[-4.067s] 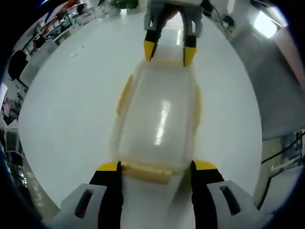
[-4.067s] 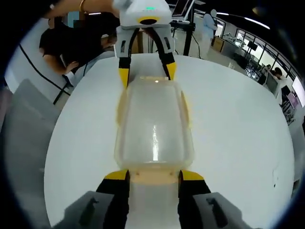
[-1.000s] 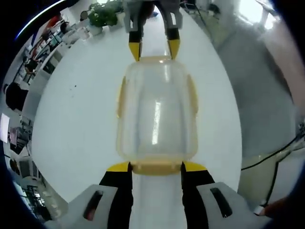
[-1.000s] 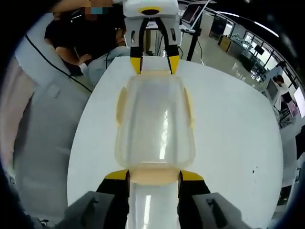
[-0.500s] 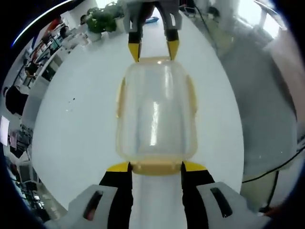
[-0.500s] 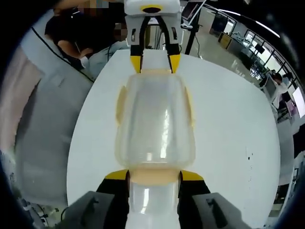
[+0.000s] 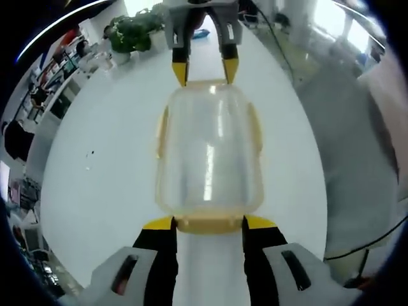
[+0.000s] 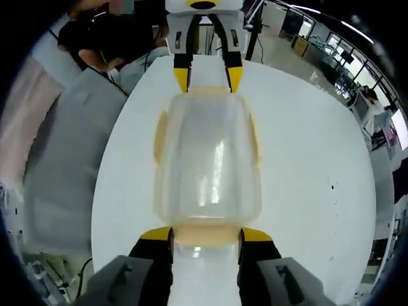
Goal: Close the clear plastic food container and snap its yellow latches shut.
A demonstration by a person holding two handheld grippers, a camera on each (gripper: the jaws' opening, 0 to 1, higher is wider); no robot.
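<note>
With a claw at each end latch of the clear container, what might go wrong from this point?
1. Both claws straddle the end latches: the left claw at one yellow latch, the right claw at the opposite latch. Uneven pressing might tip or slide the clear container on the smooth white table.
2. The side latches are untouched by either claw; whether they are snapped cannot be told, so the lid might stay only partly sealed.
</note>
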